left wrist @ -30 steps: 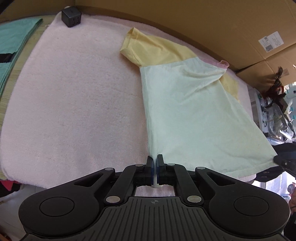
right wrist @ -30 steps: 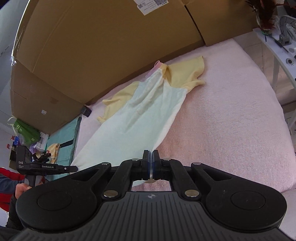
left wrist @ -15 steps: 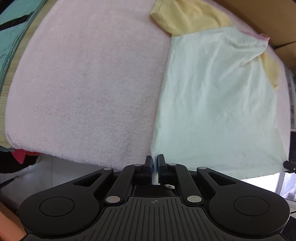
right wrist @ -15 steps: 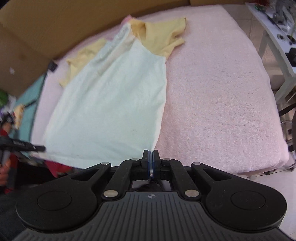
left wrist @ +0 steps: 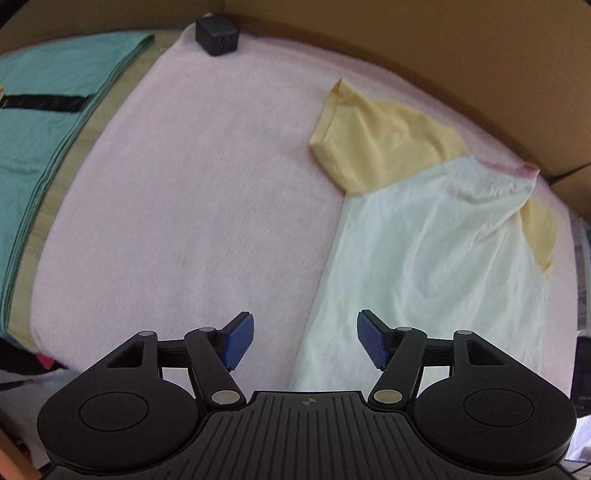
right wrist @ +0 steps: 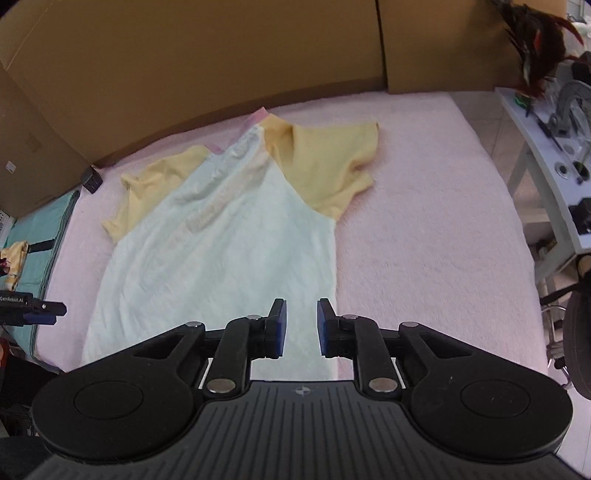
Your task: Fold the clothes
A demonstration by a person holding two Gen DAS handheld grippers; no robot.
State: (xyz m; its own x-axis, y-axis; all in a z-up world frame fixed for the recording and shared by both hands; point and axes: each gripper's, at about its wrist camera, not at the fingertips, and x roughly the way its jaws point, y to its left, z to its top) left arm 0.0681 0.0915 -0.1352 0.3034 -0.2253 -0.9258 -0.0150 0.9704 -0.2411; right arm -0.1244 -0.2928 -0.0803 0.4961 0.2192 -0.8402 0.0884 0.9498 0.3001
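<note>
Our left gripper (left wrist: 305,341) stands wide, its jaws having just been opening, blue ribbed pads (left wrist: 239,341) well apart and nothing pinched; the shirt's side edge runs down between them, underneath and untouched. Our right gripper (right wrist: 300,328) shows a narrow gap, jaws likewise just been opening, with only the hem below, not clamped. From the left claw outward: the pale mint short-sleeved T-shirt with yellow sleeves and a pink collar (left wrist: 436,251) fans toward 1 o'clock, lying face-flat on the pink fleecy blanket (left wrist: 192,192), hem nearest us, collar farthest. In the right view the same shirt (right wrist: 229,236) spreads toward 11 o'clock, sleeves splayed to either side. We judge both hem corners were let go here so the garment rests spread for folding; creases remain near the collar. A small black boxy charger-like object (left wrist: 217,35) sits at 11 o'clock on the blanket's far corner, a folded teal cloth with a black band (left wrist: 44,122) at 10 o'clock beside the blanket, brown cardboard sheets (right wrist: 207,62) propped behind. Folding itself, we judge, has not begun; a sleeve likely comes first.
</note>
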